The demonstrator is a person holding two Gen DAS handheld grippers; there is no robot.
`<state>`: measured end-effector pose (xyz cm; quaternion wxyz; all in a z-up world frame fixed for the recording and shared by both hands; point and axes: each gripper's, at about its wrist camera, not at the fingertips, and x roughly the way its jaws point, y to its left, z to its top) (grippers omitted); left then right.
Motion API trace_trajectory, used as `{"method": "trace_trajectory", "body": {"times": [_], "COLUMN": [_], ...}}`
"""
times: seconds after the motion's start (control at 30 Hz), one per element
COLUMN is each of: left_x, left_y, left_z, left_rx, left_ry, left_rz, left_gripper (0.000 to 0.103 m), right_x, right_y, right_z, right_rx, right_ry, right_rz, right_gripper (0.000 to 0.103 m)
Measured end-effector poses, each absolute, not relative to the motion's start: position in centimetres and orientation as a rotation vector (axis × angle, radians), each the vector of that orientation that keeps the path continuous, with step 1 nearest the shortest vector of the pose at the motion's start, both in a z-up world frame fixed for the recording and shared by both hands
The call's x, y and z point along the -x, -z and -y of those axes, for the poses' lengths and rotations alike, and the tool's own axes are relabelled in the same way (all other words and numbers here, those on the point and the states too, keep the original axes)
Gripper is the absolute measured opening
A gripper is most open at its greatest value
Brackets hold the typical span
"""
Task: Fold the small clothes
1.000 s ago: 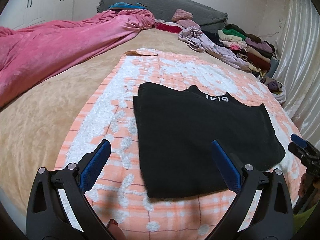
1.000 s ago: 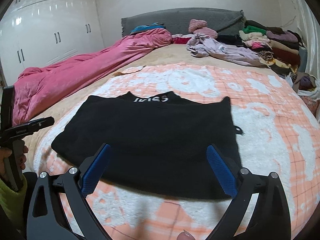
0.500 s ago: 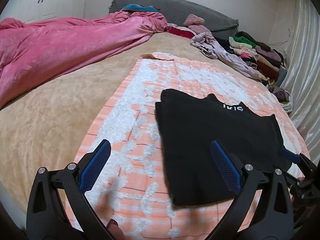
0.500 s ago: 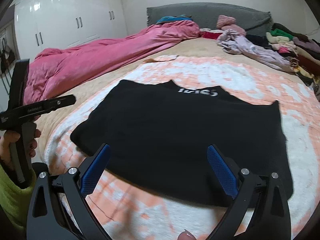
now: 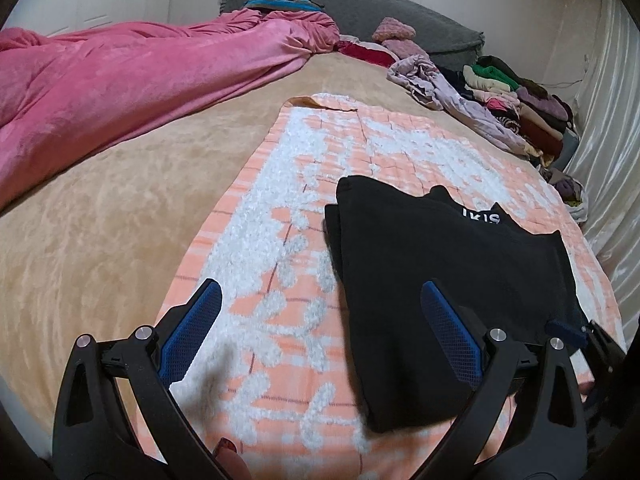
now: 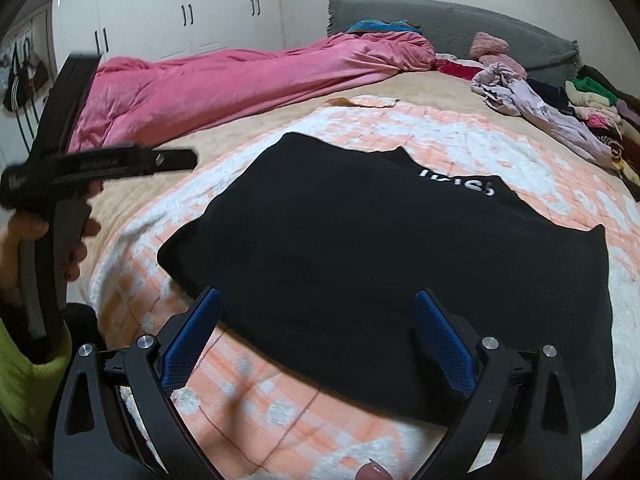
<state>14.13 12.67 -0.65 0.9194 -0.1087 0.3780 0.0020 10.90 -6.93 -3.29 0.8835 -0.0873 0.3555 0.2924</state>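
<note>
A folded black garment (image 5: 448, 280) with white lettering at its collar lies flat on the orange-and-white blanket (image 5: 280, 240); it also shows in the right wrist view (image 6: 380, 272). My left gripper (image 5: 320, 320) is open and empty, above the blanket at the garment's left front corner. My right gripper (image 6: 316, 328) is open and empty, over the garment's near edge. The left gripper's side shows at the left of the right wrist view (image 6: 100, 168), off the garment.
A pink duvet (image 5: 140, 80) lies along the left of the bed. A pile of clothes (image 5: 512, 96) sits at the far right by the grey headboard (image 5: 360, 4). White wardrobe doors (image 6: 160, 12) stand left. A curtain (image 5: 608, 140) hangs right.
Both grippers have shifted left relative to the garment and come closer to it. The garment lies unchanged. Both stay open.
</note>
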Motion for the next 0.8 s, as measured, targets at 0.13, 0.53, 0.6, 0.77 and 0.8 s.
{"method": "trace_trajectory", "body": {"times": [0.13, 0.53, 0.6, 0.77, 0.8], "left_x": [-15.2, -18.9, -19.4, -20.3, -20.4], "left_y": [0.6, 1.6, 1.9, 3.3, 3.4], "left_z": [-13.0, -12.4, -12.2, -12.2, -12.2], "left_rx": [0.228, 0.136, 0.123, 0.114, 0.113], "left_ry": [-0.005, -0.010, -0.011, -0.024, -0.026], "left_rz": [-0.791, -0.845, -0.852, -0.886, -0.889], "left_gripper": [0.093, 0.093, 0.093, 0.093, 0.093], "right_x": [-10.7, -10.1, -10.1, -9.9, -9.8], "right_y": [3.9, 5.8, 6.1, 7.1, 7.4], "right_z": [5.4, 1.8, 1.4, 0.0, -0.4], "right_rx": [0.223, 0.403, 0.427, 0.523, 0.553], "right_ry": [-0.624, -0.646, -0.652, -0.646, -0.638], "right_rz": [-0.740, -0.696, -0.696, -0.678, -0.668], "right_gripper": [0.097, 0.097, 0.097, 0.097, 0.097]}}
